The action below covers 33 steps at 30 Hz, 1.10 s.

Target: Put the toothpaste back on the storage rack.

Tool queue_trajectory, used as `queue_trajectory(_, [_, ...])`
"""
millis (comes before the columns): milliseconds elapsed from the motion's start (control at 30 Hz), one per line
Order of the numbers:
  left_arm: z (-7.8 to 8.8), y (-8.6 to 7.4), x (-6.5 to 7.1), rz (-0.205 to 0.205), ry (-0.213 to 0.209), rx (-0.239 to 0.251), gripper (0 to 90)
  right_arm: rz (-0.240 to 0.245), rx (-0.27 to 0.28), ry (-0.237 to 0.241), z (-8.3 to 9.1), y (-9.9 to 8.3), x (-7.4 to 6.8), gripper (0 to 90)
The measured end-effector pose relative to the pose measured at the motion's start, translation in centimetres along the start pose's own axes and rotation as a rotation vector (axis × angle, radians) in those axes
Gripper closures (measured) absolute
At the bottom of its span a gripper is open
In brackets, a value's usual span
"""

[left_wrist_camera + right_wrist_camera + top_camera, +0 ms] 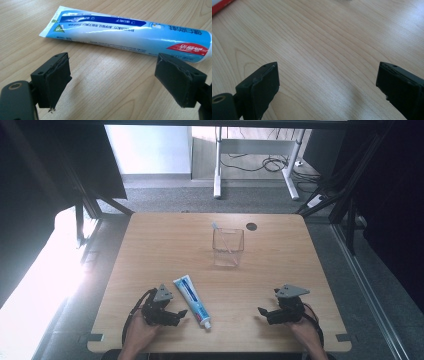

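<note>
We hold our left gripper (pixel 181 313) with jaws wide and empty just left of the one blue-and-white toothpaste tube (pixel 191 300), its Chinese print too blurred to read, lying flat on the wooden table (pixel 150 245), one clear cup (pixel 228 247) beyond, our right gripper (pixel 262 312) equally wide.

**Room and surroundings, as seen from above**

Light wooden table (pixel 150 255), centre of frame, rounded corners, dark round hole (pixel 251 226) near its far edge. Grey carpet floor (pixel 165 199) beyond and to both sides. White desk frame (pixel 218 175), upper centre, with black cables (pixel 270 164) coiled on the pale floor beneath it. White panel (pixel 147 149) at upper left centre. Dark curtains (pixel 395 205) on black struts, left and right edges. Strong daylight glare (pixel 35 285) at lower left.
</note>
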<state>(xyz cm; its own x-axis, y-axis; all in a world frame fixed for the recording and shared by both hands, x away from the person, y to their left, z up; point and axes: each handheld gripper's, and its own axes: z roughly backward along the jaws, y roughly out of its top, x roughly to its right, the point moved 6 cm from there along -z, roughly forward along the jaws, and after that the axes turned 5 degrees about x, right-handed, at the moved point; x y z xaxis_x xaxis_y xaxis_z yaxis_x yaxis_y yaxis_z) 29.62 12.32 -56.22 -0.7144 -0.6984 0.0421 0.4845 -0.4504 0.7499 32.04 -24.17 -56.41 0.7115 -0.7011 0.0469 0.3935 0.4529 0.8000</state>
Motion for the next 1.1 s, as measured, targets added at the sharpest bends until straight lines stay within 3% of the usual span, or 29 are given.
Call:
queue_trajectory(200, [0.1, 0.4, 0.1, -0.007, -0.007, -0.014, 15.8, -0.002, 0.000, -0.008, 0.0, -0.1, 0.2, 5.3])
queue_trajectory(433, [0.5, 1.5, 0.8, -0.012, -0.048, 0.007, 36.5, -0.006, -0.013, -0.009, 0.0, -0.2, 0.2, 5.3])
queue_trajectory(567, [0.2, 2.0, 1.3, -0.039, -0.045, 0.004, 43.3, -0.007, -0.040, -0.002, -0.2, -0.6, 0.3, 5.1])
queue_trajectory(767, [-0.8, 3.0, 2.4, -0.080, -0.063, -0.012, 55.3, -0.005, -0.039, 0.002, -0.2, -0.5, 0.1, 5.1])
queue_trajectory(1100, [-2.5, 4.7, 4.0, -0.074, -0.116, -0.015, 86.7, -0.011, -0.030, -0.003, -0.1, -0.5, 0.3, 5.4])
